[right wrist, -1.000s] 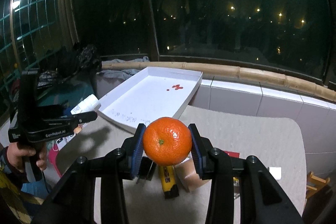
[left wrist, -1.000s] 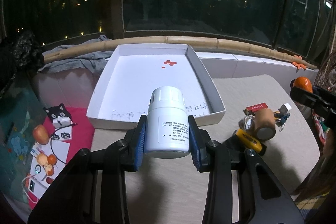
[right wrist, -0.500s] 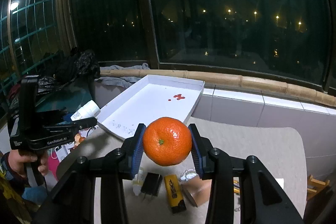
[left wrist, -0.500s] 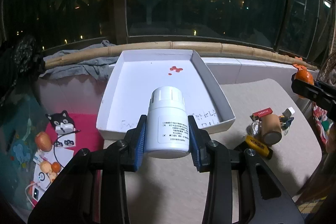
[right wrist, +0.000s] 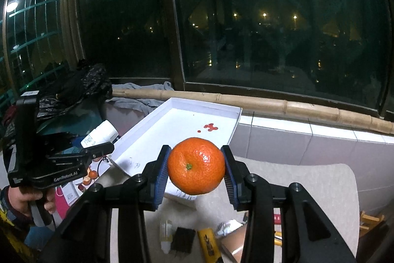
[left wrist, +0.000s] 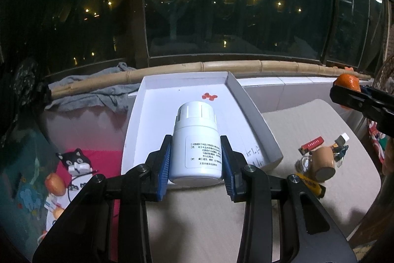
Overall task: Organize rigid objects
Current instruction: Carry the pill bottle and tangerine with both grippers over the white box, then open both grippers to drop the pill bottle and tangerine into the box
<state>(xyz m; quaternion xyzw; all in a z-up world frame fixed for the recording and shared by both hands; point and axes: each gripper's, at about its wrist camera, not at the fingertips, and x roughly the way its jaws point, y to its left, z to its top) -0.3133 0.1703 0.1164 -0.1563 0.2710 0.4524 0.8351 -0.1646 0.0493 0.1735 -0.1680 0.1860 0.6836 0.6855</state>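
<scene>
The left gripper (left wrist: pixel 195 168) clamps an upright white plastic pill bottle (left wrist: pixel 195 148) held in the air before the near edge of the shallow white cardboard tray (left wrist: pixel 256 125). The right gripper (right wrist: pixel 196 170) grips a round orange tangerine (right wrist: pixel 196 165) above that tray's near corner. On the beige table (left wrist: pixel 320 208) lie a yellow lighter (left wrist: pixel 309 185), a tan tape roll (left wrist: pixel 322 163) and a red box (left wrist: pixel 312 142), well clear of both grippers.

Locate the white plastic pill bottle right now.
The white plastic pill bottle sits upright, clamped in the left tool, centre of the left wrist view, in front of the near part of the shallow white cardboard tray.
</scene>
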